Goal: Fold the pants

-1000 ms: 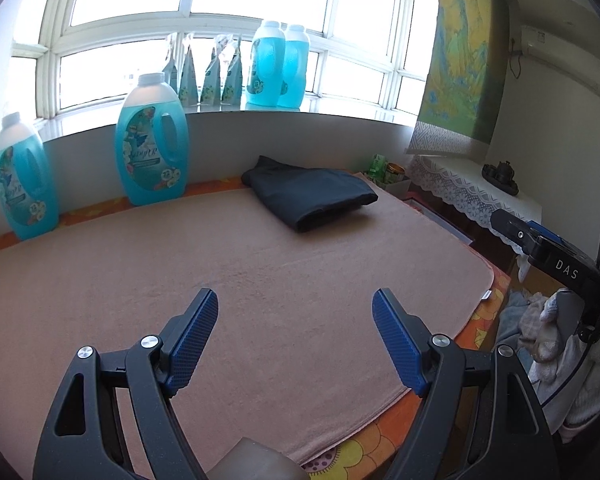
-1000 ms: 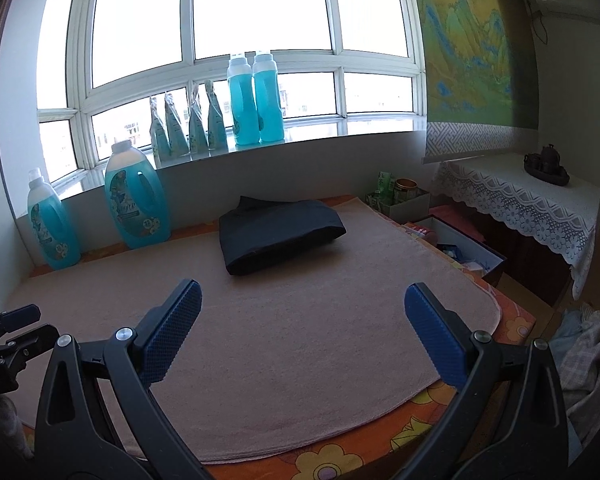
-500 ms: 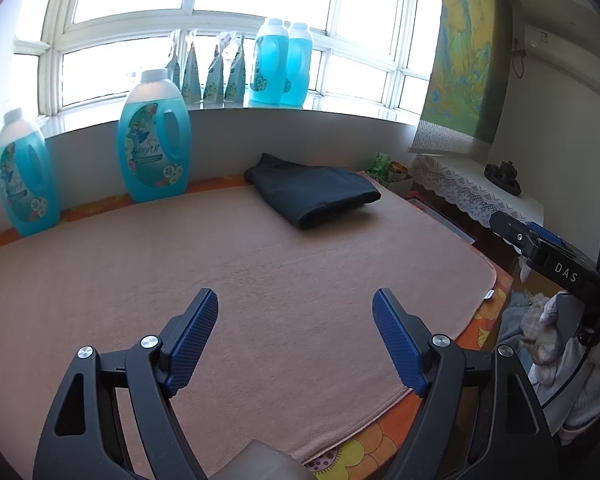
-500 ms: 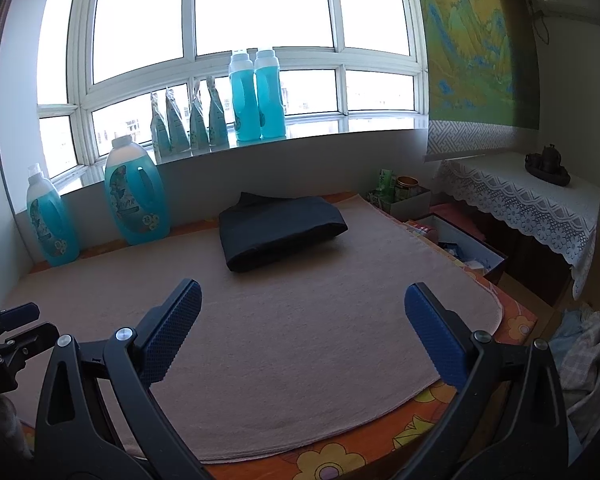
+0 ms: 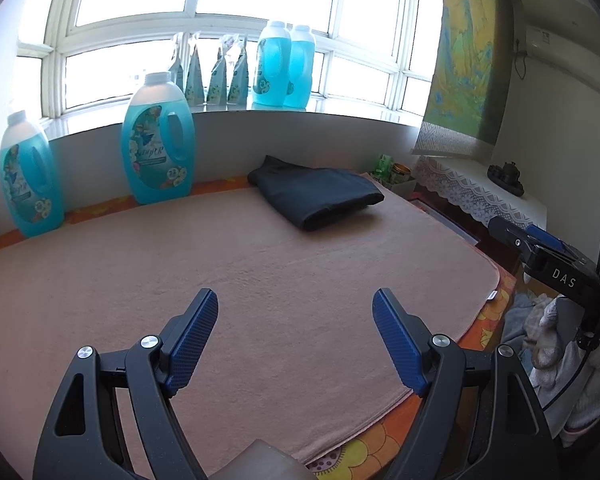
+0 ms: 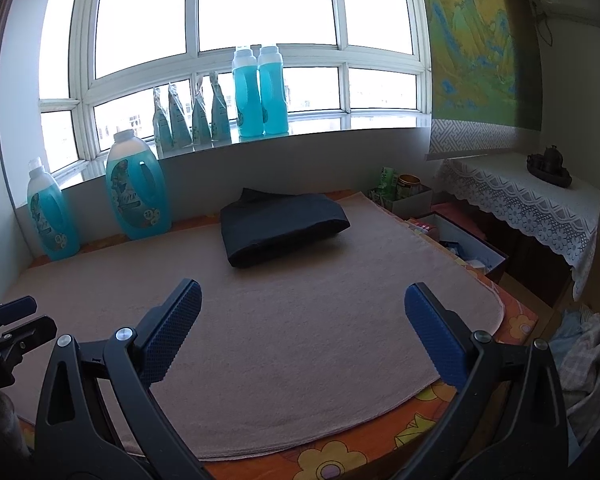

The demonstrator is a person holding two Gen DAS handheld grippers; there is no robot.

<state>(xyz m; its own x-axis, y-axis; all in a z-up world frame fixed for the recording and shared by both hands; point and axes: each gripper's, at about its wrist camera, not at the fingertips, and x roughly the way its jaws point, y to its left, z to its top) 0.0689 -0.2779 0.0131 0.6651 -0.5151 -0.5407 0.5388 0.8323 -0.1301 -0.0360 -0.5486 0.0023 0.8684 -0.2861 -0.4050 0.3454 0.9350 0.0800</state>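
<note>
Almost nothing has changed in the last second: your two grippers only drifted a little, and the dark pants (image 6: pixel 282 228) did not move at all. They lie already folded into a thick bundle, so I judge the folding is finished, or that you are waiting for a next garment.

Your left gripper (image 5: pixel 294 332) has its fingers wide apart and holds nothing; your right gripper (image 6: pixel 302 326) is the same, spread and empty. Both hover above the near part of the pink towel (image 6: pixel 300 344), well apart from the pants.

The bundle rests at the far side of the towel, near the wall under the window and to the right of the big blue detergent bottle (image 6: pixel 138 196). Its long axis runs left to right, slightly turned. The thick rounded fold faces you; which end is the waistband I cannot tell from here.
</note>
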